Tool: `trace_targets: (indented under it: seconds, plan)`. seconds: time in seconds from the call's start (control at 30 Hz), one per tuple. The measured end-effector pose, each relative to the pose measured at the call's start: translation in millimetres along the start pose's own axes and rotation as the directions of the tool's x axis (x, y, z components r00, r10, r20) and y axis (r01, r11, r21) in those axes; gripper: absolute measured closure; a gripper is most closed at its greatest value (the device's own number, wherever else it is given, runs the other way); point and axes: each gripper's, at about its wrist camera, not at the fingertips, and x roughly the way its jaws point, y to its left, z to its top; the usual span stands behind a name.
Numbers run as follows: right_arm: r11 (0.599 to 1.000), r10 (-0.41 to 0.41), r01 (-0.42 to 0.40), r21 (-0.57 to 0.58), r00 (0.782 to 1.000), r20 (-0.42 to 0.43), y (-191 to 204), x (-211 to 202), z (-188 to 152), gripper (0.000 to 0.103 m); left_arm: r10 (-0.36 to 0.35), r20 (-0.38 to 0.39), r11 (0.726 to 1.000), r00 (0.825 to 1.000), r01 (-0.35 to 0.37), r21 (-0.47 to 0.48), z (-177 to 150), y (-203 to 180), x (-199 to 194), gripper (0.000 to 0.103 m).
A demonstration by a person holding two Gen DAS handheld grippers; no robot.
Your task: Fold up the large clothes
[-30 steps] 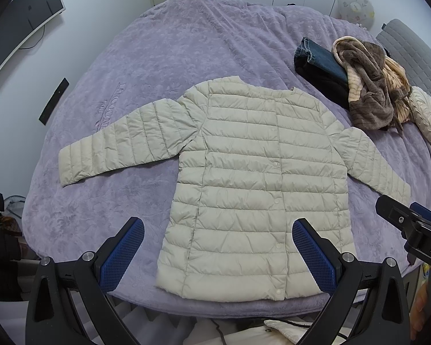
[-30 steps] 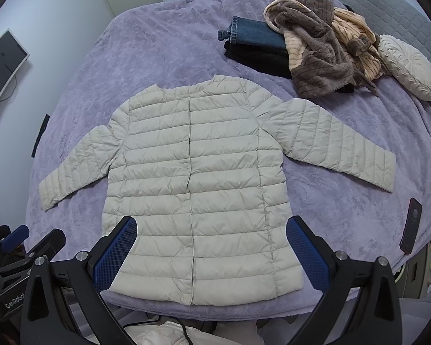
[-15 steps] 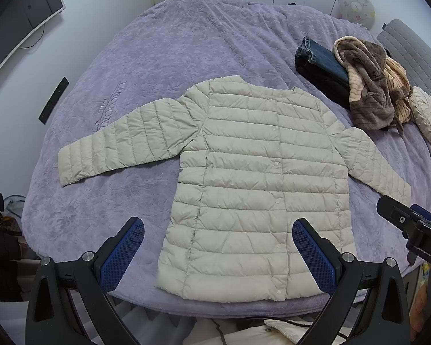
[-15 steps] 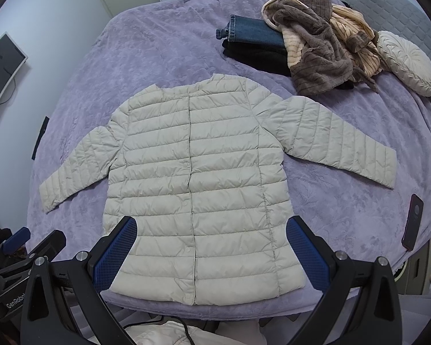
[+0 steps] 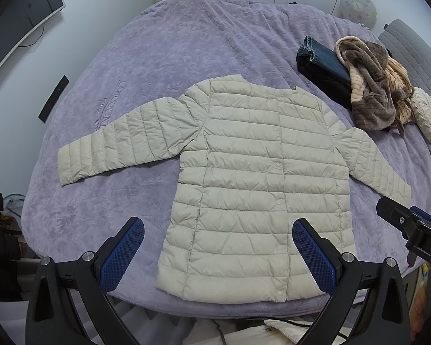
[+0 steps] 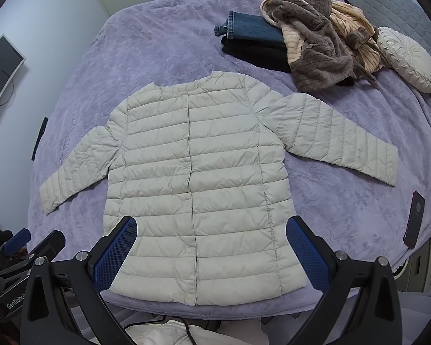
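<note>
A cream quilted puffer jacket (image 5: 258,178) lies flat and buttoned on the purple bed (image 5: 158,57), both sleeves spread sideways, hem toward me. It also shows in the right wrist view (image 6: 204,178). My left gripper (image 5: 218,256) is open and empty, held above the hem near the bed's front edge. My right gripper (image 6: 212,253) is open and empty, also above the hem. The right gripper's body shows at the right edge of the left wrist view (image 5: 411,230). The left gripper's body shows at the lower left of the right wrist view (image 6: 14,264).
Folded jeans (image 6: 252,28) on dark clothes, a brown and tan fleece heap (image 6: 324,43) and a round cream cushion (image 6: 408,57) lie at the bed's far right. A dark phone (image 6: 414,218) lies near the right edge. A monitor (image 5: 20,14) hangs on the left wall.
Both grippers have stayed open. The views have shifted only slightly; the jacket has not moved.
</note>
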Motion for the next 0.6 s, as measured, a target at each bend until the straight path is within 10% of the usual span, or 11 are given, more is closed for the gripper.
trace_targets:
  seconds: [0.6]
  plan:
    - [1.000, 0.003, -0.003, 0.002, 1.000, -0.012, 0.8, 3.9, 4.4, 0.000, -0.002, -0.004, 1.000, 1.000, 0.002, 0.000, -0.1, 1.2, 1.6, 0.000]
